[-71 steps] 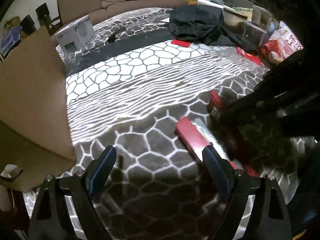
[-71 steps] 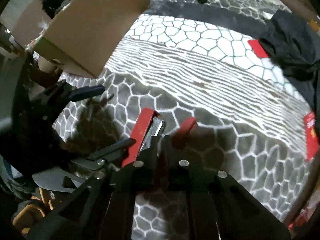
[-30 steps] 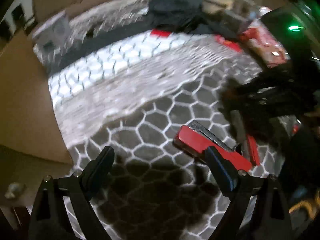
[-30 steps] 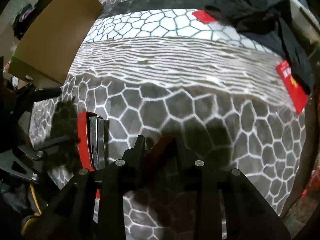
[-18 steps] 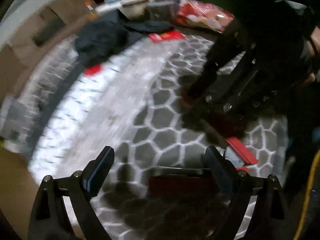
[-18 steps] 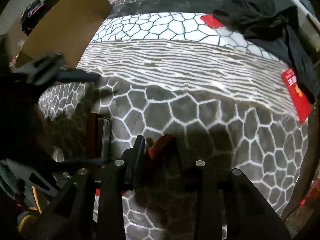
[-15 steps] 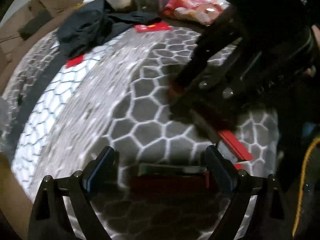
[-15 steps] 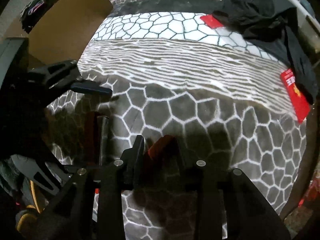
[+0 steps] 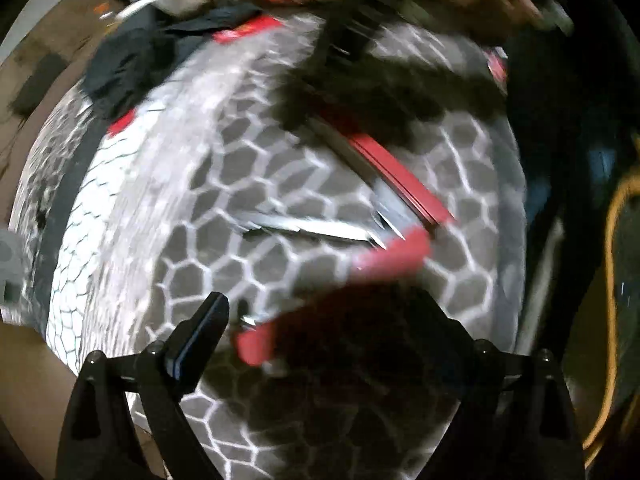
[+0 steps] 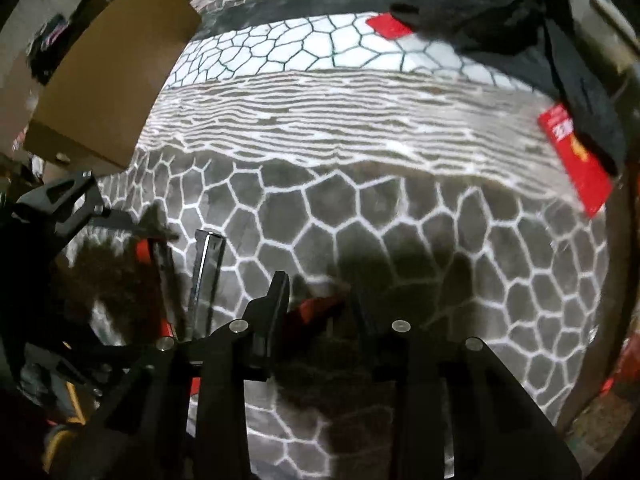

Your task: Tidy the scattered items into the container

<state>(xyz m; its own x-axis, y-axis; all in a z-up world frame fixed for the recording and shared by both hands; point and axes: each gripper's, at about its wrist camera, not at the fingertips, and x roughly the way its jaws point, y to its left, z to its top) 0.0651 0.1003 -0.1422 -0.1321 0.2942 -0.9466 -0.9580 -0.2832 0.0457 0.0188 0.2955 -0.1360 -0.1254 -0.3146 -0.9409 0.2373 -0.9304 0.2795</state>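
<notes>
The right gripper (image 10: pixel 320 300) pinches a small red item (image 10: pixel 320 306) between near-closed fingers. At nine o'clock from it, the left gripper (image 9: pixel 320 320) spreads wide around a red stapler (image 9: pixel 332 300) on the hexagon-patterned blanket (image 10: pixel 400 220). The cardboard box (image 10: pixel 112 76) sits at ten o'clock.

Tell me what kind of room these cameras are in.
Probably a cluttered living room at home: a hexagon-patterned rug covers the floor, with a cardboard box, a dark garment and red packets lying around.
</notes>
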